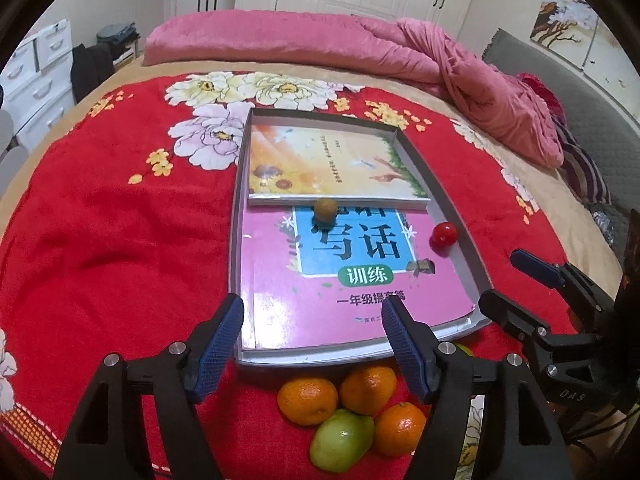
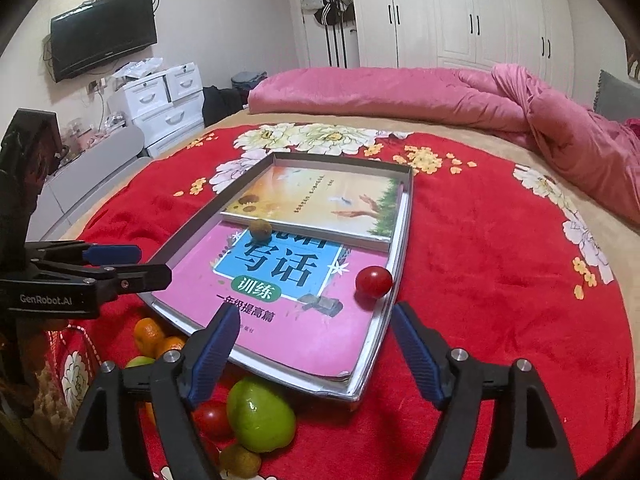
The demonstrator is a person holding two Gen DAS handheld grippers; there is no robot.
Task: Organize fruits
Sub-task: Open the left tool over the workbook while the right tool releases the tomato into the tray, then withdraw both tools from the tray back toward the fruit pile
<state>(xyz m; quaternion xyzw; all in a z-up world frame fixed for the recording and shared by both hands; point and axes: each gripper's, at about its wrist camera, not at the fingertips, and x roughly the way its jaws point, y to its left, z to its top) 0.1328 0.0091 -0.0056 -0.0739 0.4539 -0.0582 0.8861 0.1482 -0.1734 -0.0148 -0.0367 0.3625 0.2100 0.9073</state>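
Nearest, on the red floral bedspread, lies the unsorted pile: three oranges around a green fruit; the right wrist view also shows a tomato there. Both the left gripper and right gripper hover above with jaws open and empty. Farther, the tray on the bed holds a small brown fruit and a red tomato. This looks like the gap between placements; next, a gripper should drop to the pile and close on one fruit.
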